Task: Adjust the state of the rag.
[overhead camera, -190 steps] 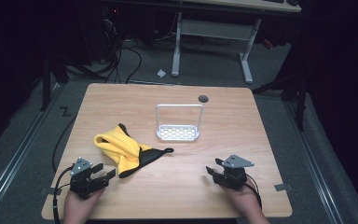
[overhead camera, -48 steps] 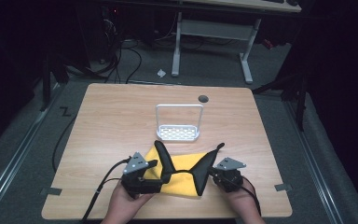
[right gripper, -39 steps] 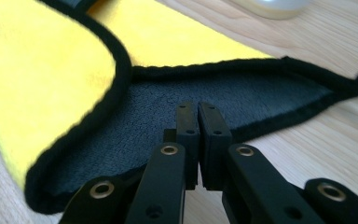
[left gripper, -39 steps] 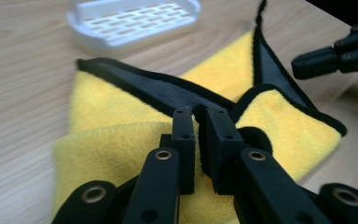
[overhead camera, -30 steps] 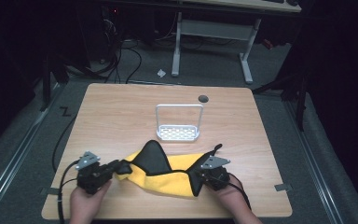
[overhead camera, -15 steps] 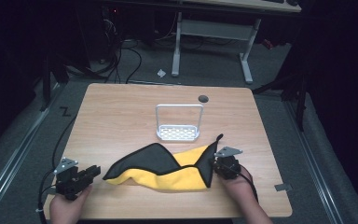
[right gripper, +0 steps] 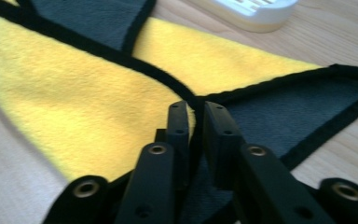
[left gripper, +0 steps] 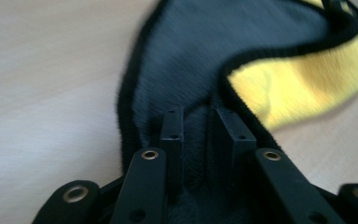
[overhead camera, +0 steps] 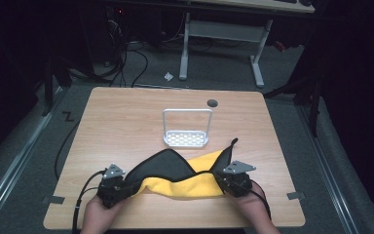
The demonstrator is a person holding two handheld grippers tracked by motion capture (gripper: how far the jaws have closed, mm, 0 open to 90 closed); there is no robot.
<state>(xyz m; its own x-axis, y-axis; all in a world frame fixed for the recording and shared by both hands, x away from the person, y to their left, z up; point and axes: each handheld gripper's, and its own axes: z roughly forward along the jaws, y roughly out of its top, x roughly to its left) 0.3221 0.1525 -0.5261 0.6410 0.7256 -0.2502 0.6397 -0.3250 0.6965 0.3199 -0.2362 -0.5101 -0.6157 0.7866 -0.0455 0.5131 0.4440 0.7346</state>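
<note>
A cloth [overhead camera: 185,178], yellow on one face and dark grey on the other with a black hem, lies spread across the near part of the table. My left gripper [overhead camera: 130,188] is at its left end. In the left gripper view its jaws [left gripper: 198,112] have just been opening and stand apart, with a grey fold [left gripper: 191,56] between them. My right gripper [overhead camera: 219,180] is at the cloth's right end. Its jaws [right gripper: 198,106] have just been opening too, and the black hem runs through the narrow gap over the yellow face [right gripper: 74,93].
A white wire-handled rack [overhead camera: 187,139] stands just beyond the cloth, its base [right gripper: 256,9] also in the right gripper view. The wooden table [overhead camera: 126,117] has a cable hole [overhead camera: 212,103] at the back. Dark floor, cables and a desk frame lie behind.
The cloth, held up in a peak a second ago, now lies flatter on the table. My left gripper had drawn off to the left and has come back to the cloth's left end.
</note>
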